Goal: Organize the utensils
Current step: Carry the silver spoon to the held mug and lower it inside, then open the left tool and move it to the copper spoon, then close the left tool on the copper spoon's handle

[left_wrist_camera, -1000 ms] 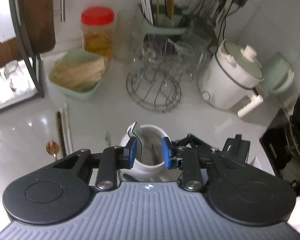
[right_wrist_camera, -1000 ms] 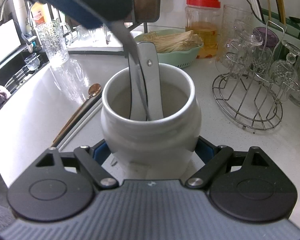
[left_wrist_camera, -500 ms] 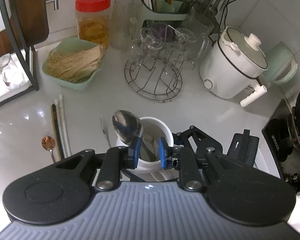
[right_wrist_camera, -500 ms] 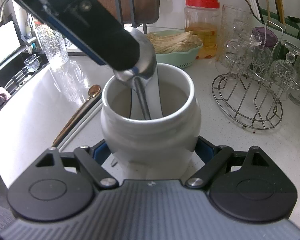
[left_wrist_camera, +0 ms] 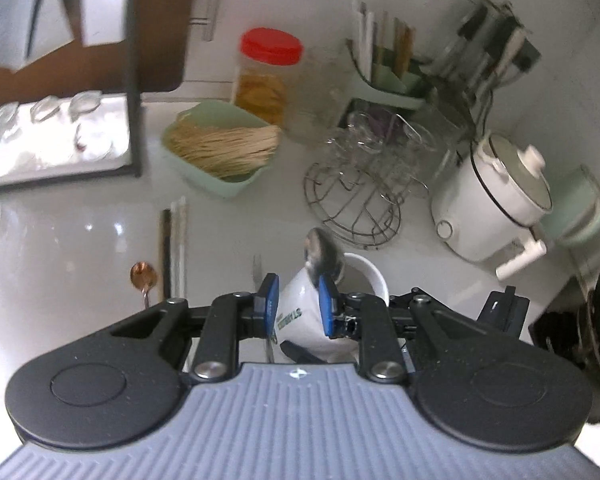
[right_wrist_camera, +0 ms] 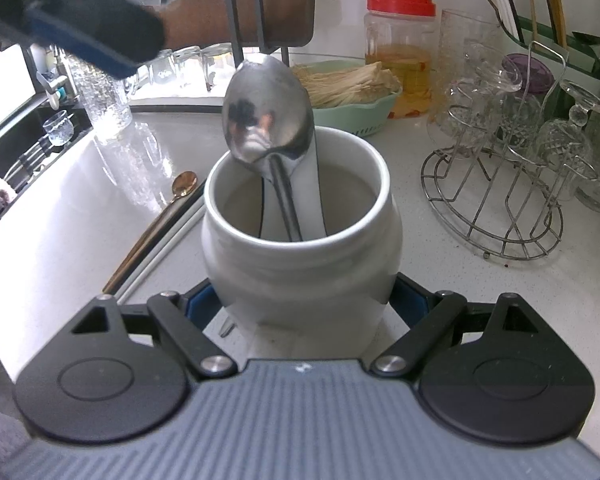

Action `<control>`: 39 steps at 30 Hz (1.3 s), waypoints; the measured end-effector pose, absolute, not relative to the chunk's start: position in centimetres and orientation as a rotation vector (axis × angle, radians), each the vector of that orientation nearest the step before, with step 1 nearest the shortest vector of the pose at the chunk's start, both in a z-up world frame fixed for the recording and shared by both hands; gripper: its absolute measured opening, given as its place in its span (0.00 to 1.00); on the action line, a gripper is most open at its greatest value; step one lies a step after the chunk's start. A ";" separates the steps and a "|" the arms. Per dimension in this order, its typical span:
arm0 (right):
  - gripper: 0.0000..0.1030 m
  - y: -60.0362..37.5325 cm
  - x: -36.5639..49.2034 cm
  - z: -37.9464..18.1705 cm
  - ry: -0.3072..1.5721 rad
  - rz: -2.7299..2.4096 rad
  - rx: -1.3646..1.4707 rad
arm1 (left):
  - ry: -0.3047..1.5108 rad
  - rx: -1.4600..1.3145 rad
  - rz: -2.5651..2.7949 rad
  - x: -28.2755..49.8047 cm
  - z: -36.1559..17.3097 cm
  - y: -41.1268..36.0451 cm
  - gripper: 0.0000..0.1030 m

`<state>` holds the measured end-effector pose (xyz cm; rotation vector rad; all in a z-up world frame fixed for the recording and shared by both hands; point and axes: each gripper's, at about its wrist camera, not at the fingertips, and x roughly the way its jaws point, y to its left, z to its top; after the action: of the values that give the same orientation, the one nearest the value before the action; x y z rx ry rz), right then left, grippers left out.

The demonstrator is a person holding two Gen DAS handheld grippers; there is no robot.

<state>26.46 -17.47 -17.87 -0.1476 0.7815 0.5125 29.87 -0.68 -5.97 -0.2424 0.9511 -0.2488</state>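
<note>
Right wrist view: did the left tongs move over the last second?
Yes. The left tongs pulled up and left, away from the white jar, leaving the steel spoon standing in it.

The right gripper pointed steeply down at the counter, its jaws spread wide and its blue pads pressed against either side of the white jar. The left gripper hung above and to one side, also angled downward, its two blue fingers a small way apart with nothing caught between them, clear of the steel spoon standing in the jar
</note>
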 end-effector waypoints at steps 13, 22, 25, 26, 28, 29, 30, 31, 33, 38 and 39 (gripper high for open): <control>0.88 -17.0 26.3 -18.0 0.791 0.456 -0.129 | 0.914 -0.256 -0.082 27.9 -10.5 3.4 0.33; 0.88 -16.6 26.6 -17.8 0.824 0.410 -0.119 | 0.936 -0.203 0.017 30.5 -16.7 7.2 0.34; 0.88 -16.4 26.6 -17.8 0.828 0.400 -0.125 | 0.943 -0.173 0.020 31.6 -18.3 7.6 0.34; 0.88 -16.3 26.6 -17.8 0.831 0.396 -0.126 | 0.943 -0.166 0.019 31.8 -18.7 7.7 0.34; 0.88 -16.2 26.6 -17.8 0.834 0.388 -0.127 | 0.946 -0.140 0.014 32.4 -19.5 7.9 0.34; 0.88 -16.2 26.6 -17.8 0.836 0.382 -0.125 | 0.944 -0.126 0.006 32.7 -19.8 8.0 0.34; 0.88 -16.2 26.6 -17.8 0.837 0.377 -0.123 | 0.944 -0.118 0.000 33.0 -20.0 7.9 0.34; 0.88 -16.1 26.6 -17.8 0.837 0.369 -0.120 | 0.946 -0.109 -0.010 33.3 -20.3 7.9 0.34; 0.88 -16.1 26.6 -17.8 0.838 0.358 -0.114 | 0.947 -0.083 -0.028 33.7 -20.7 7.7 0.34; 0.88 -16.0 26.5 -17.8 0.842 0.329 -0.102 | 0.946 -0.024 -0.077 34.7 -21.3 7.2 0.34; 0.88 -16.0 26.4 -17.8 0.843 0.326 -0.100 | 0.945 -0.019 -0.083 34.9 -21.5 7.0 0.34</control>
<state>26.43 -15.95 -17.80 -0.0998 0.8426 0.3260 34.88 6.96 -21.50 -0.0192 0.9445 -0.0832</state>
